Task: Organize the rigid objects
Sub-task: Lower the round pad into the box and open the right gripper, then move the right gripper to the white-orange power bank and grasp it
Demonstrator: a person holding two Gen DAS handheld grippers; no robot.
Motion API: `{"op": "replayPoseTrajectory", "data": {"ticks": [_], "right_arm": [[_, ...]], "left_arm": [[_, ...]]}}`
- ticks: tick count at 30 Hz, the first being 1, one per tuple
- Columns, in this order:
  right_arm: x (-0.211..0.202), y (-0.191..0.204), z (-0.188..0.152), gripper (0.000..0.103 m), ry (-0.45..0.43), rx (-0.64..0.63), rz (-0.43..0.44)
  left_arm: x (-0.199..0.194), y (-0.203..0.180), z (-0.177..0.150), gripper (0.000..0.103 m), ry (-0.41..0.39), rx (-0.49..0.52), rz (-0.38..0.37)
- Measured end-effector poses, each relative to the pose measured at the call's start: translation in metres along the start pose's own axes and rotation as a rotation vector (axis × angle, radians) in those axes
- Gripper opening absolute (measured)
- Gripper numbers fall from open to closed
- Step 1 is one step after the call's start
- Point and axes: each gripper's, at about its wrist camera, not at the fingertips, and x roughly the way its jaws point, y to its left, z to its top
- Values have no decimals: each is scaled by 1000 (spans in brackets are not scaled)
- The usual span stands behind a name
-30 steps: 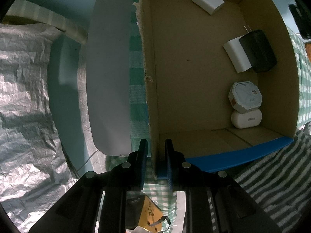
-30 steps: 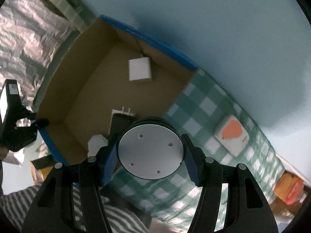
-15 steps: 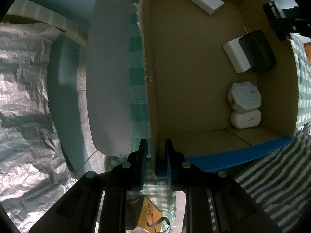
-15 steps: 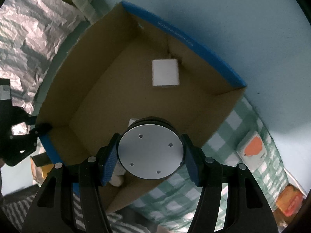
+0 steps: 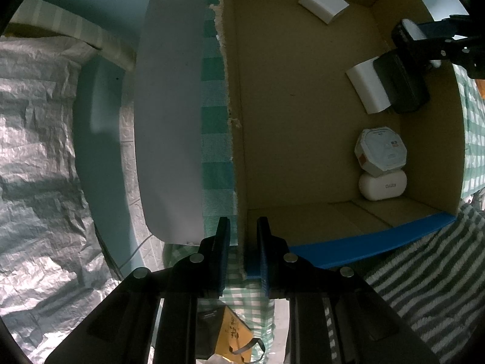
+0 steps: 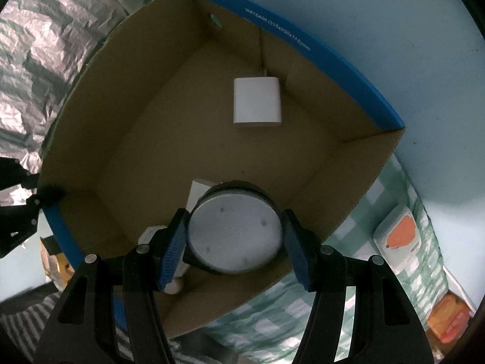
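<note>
A cardboard box (image 5: 291, 97) with blue rims holds several items: a white adapter (image 5: 322, 3), a white block under a black pouch (image 5: 400, 88), an octagonal white case (image 5: 382, 148) and a white capsule case (image 5: 382, 185). My left gripper (image 5: 241, 236) is shut on the box's torn left wall. My right gripper (image 6: 233, 239) hangs over the box's near right corner; its jaws stand a little wider than a round grey-bottomed disc (image 6: 233, 236) that sits between them, tilted and lower than before. The right gripper shows at the right edge of the left wrist view (image 5: 436, 45).
The box stands on a green checked cloth (image 6: 391, 212). A white and orange box (image 6: 400, 239) and an orange packet (image 6: 448, 321) lie on the cloth to the right. Crinkled silver foil (image 5: 39, 151) and a pale sheet (image 5: 169, 115) lie to the box's left. A striped towel (image 5: 424, 273) is near.
My right gripper moved over the box with the disc and its jaws have opened; the disc has dropped and tilted between them. My left gripper has kept its hold on the wall.
</note>
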Motion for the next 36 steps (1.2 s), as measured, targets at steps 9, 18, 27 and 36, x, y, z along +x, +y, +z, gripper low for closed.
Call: {"op": "replayPoseTrajectory", "data": {"ticks": [9,18,27,36], "right_arm": [[-17,-5,-5,66,-44,6,-20],[-43,-18,-17,66,-89,19,-16],[-59,-41,-33,66,-103,24,-39],[-45,-98,-52,67,-79,65,-81]], "left_arm": [[0,0,-1,18,1,1,4],[-1,2,-1,18,3,2,9],[0,2,0,18,9,2,18],[0,2,0,18,9,-8,22]]}}
